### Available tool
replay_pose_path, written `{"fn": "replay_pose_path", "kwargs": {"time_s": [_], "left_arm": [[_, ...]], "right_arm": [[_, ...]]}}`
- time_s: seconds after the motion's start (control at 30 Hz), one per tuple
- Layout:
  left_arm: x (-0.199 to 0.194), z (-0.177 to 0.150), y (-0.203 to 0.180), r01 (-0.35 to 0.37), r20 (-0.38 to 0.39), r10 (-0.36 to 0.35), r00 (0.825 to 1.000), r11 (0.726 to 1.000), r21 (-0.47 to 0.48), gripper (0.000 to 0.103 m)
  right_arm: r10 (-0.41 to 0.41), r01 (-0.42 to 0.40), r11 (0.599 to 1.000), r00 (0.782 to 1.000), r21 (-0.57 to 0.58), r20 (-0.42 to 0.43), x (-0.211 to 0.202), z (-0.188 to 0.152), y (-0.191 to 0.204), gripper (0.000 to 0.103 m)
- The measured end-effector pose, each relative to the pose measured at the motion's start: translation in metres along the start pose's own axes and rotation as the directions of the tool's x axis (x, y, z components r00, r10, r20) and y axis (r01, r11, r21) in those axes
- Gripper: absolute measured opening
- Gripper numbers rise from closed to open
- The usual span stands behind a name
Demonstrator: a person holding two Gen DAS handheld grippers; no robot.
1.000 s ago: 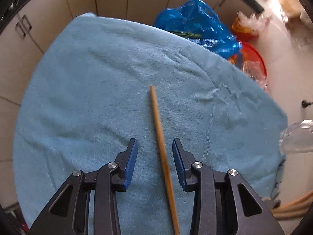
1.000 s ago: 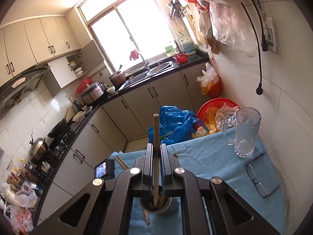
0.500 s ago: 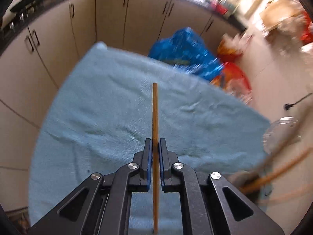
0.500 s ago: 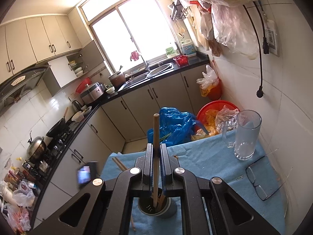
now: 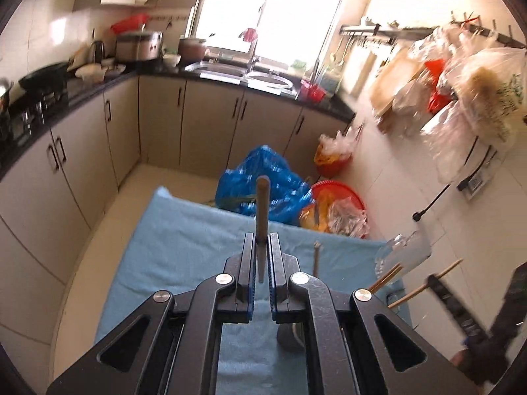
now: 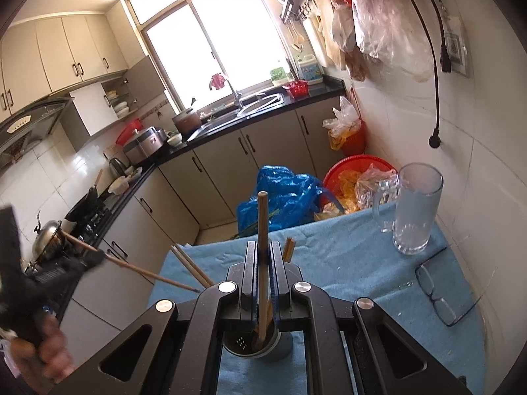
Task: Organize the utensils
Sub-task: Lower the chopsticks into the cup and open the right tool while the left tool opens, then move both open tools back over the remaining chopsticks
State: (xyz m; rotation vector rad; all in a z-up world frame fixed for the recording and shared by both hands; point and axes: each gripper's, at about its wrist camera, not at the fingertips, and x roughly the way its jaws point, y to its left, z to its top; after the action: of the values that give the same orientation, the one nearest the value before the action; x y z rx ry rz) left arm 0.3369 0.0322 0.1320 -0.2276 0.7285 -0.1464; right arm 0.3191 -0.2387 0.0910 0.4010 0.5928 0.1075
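Observation:
My left gripper [image 5: 262,247] is shut on a wooden chopstick [image 5: 262,210] and holds it in the air above the blue towel [image 5: 184,247]. My right gripper [image 6: 262,256] is shut on another wooden chopstick [image 6: 262,223] whose lower end stands in a grey utensil holder [image 6: 255,345] right under the jaws. Several chopsticks [image 6: 192,268] lean out of the holder. In the right wrist view the left gripper [image 6: 95,256] comes in from the left with its chopstick [image 6: 145,273] pointing toward the holder. The holder's edge shows in the left wrist view [image 5: 290,337].
A glass mug [image 6: 415,210] and a pair of glasses [image 6: 434,293] lie on the towel at the right. A blue plastic bag [image 6: 283,200] and a red basin [image 6: 359,171] sit on the floor beyond the table. Kitchen cabinets [image 5: 204,128] run behind.
My left gripper closed on the chopstick that lay on the towel, lifted it and swung up toward the holder. My right gripper stayed shut on its chopstick over the holder.

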Motion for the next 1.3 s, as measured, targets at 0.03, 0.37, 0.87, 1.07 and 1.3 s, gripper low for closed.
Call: {"fn": "replay_pose_path", "kwargs": {"time_s": [0.03,0.37,0.87,1.07,1.3], "left_arm": [[-0.010,0.003,-0.002,0.010,0.006,-0.010,1.000,1.000,0.006,0.006],[-0.042,0.002,-0.029,0.134,-0.022,-0.133,0.991,0.990,0.039,0.006],[0.019,-0.046,-0.066,0.153,-0.185,-0.134,0.974,0.984,0.094,0.006],[0.021,-0.051,-0.063,0.148,-0.197,-0.129,0.972,0.985,0.085,0.008],[-0.023,-0.064,-0.037,0.117,-0.126,-0.107,0.986,0.991,0.070,0.038]], "right_arm": [[-0.002,0.002,1.000,1.000,-0.001,-0.004,0.002,-0.002,0.000,0.007],[-0.032,0.033,0.999,0.997,0.023,-0.066,0.027,-0.018,-0.008,0.007],[0.015,-0.010,0.999,0.995,0.054,-0.095,0.012,-0.020,-0.021,0.009],[0.041,-0.037,0.997,0.997,0.062,-0.065,-0.019,-0.017,-0.024,0.017],[0.018,-0.015,0.999,0.994,0.031,-0.107,-0.059,-0.045,-0.045,0.034]]}}
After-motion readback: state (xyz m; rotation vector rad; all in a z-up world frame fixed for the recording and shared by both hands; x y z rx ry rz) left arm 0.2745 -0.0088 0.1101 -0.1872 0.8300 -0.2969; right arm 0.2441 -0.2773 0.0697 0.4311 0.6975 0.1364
